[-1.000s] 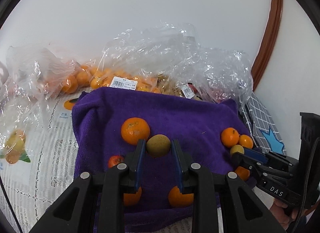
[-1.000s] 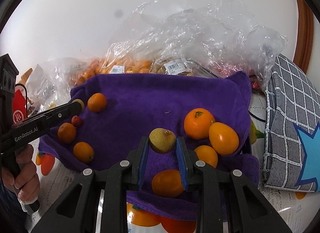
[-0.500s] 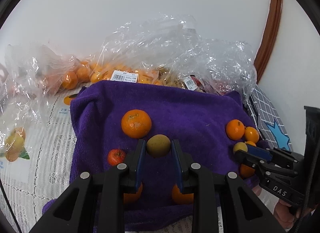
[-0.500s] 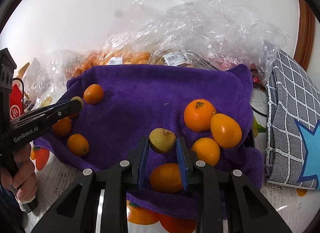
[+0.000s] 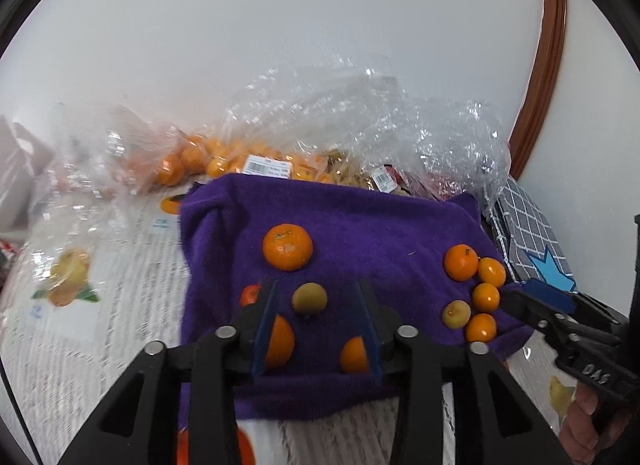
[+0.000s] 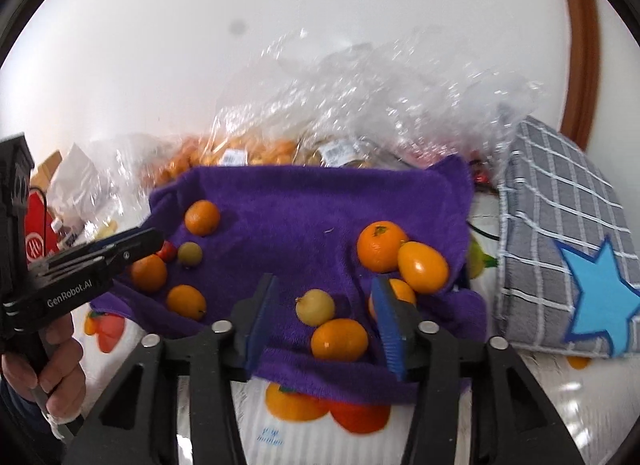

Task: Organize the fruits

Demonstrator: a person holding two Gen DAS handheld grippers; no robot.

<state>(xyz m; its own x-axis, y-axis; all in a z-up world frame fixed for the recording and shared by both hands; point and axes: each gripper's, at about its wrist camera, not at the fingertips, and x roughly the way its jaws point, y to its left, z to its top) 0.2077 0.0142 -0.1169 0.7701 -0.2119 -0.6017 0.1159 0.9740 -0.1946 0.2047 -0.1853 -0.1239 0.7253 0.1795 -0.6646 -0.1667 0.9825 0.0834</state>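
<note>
a white wall point(image 5: 280, 65) fills the background of both my wrist views, and beneath it crumpled clear plastic bags point(image 5: 360, 117) of small orange fruit lie heaped along the far edge of a fruit-printed tablecloth point(image 5: 100, 305). a grey checked cushion with a blue star point(image 6: 568, 265) sits off to the right. in the middle, a purple towel point(image 5: 360, 233) is spread out and carries the loose fruit. my left gripper point(image 5: 316, 329) stands with its jaws spread wide, gripping nothing; a yellow-green fruit point(image 5: 309, 297) rests on the towel in the gap between the blue pads, touching neither. a large mandarin point(image 5: 287, 247) sits just beyond it, and a small red fruit point(image 5: 250, 295) lies just to its left. my right gripper point(image 6: 324, 325) is likewise spread wide with nothing in its grasp, and a pale yellow fruit point(image 6: 315, 307) lies on the towel between its fingers, touching an orange kumquat point(image 6: 339, 339) in front. beyond its right finger, a stemmed mandarin point(image 6: 380, 246) and an oval kumquat point(image 6: 423, 267) sit touching one another.
</note>
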